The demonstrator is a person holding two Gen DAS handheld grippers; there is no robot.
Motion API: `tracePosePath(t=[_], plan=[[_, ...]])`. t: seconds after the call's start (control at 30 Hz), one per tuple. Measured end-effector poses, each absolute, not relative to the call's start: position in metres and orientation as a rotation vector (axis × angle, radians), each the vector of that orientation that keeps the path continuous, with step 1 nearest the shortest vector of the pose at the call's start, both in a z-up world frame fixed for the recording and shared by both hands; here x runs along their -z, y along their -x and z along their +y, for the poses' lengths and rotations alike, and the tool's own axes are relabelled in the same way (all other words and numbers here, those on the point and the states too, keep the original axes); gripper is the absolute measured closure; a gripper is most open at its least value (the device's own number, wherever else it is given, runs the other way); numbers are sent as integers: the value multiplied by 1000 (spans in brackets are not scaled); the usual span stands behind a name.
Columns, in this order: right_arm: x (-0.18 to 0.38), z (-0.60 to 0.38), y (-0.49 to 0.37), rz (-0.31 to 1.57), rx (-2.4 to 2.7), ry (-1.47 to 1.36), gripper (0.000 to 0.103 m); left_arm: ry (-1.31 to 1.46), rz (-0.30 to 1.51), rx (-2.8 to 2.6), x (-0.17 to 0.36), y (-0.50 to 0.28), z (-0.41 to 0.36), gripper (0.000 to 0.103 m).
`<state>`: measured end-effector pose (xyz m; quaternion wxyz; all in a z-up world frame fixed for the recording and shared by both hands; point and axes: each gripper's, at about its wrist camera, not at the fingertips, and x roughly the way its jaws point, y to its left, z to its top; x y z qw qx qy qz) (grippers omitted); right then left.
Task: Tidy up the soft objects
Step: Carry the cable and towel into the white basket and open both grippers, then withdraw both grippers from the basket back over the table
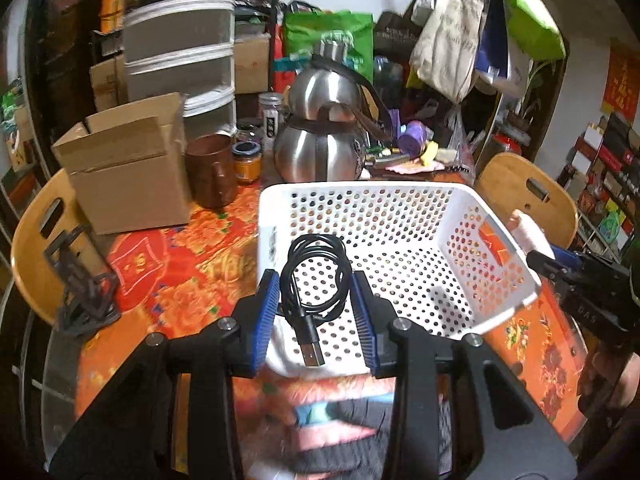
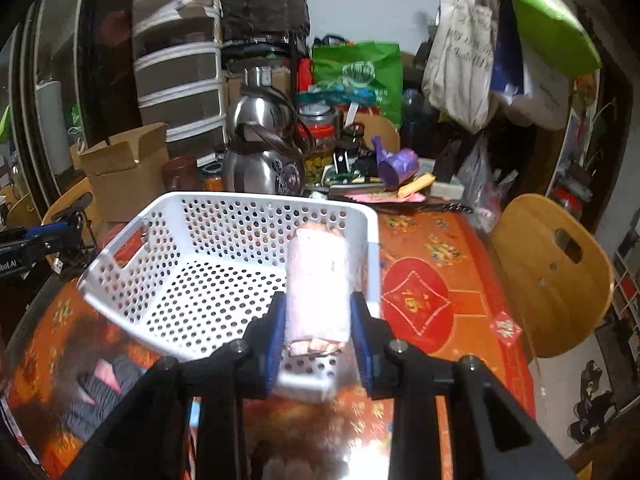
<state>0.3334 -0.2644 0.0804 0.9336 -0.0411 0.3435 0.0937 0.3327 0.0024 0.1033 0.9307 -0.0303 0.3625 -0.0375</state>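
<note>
A white perforated basket (image 1: 400,204) stands on the orange table; it also shows in the right wrist view (image 2: 224,204). My left gripper (image 1: 316,284) is shut on a coiled black USB cable (image 1: 314,276) and holds it over the basket's near rim. My right gripper (image 2: 318,308) is shut on a rolled pale pink cloth (image 2: 318,280) and holds it above the basket's right near corner. The cloth roll (image 1: 528,230) and the right gripper (image 1: 556,264) show at the basket's right side in the left wrist view. A grey and pink knitted item (image 1: 344,428) lies on the table below my left gripper; it also shows in the right wrist view (image 2: 100,396).
A steel kettle (image 1: 324,136), brown mug (image 1: 210,170), jars and a cardboard box (image 1: 128,168) stand behind the basket. Wooden chairs (image 2: 552,276) flank the table. A black tangled item (image 1: 86,292) lies at the left. Clutter and hanging bags fill the back.
</note>
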Motion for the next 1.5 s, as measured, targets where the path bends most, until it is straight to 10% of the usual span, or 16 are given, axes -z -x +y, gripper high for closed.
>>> tracePosePath(t=[0.53, 0.6, 0.67, 0.73, 1.5], plan=[[-49, -247, -386, 809, -208, 124, 73, 41, 913, 72, -56, -419, -28, 68], [-49, -245, -388, 810, -215, 119, 71, 53, 911, 79, -58, -418, -29, 59], [-50, -243, -388, 802, -223, 115, 46, 68, 904, 85, -60, -414, -27, 19], [-55, -241, -383, 758, -229, 124, 26, 66, 869, 78, -65, -409, -25, 10], [-73, -259, -328, 711, -271, 41, 24, 88, 795, 62, -83, -352, -13, 0]])
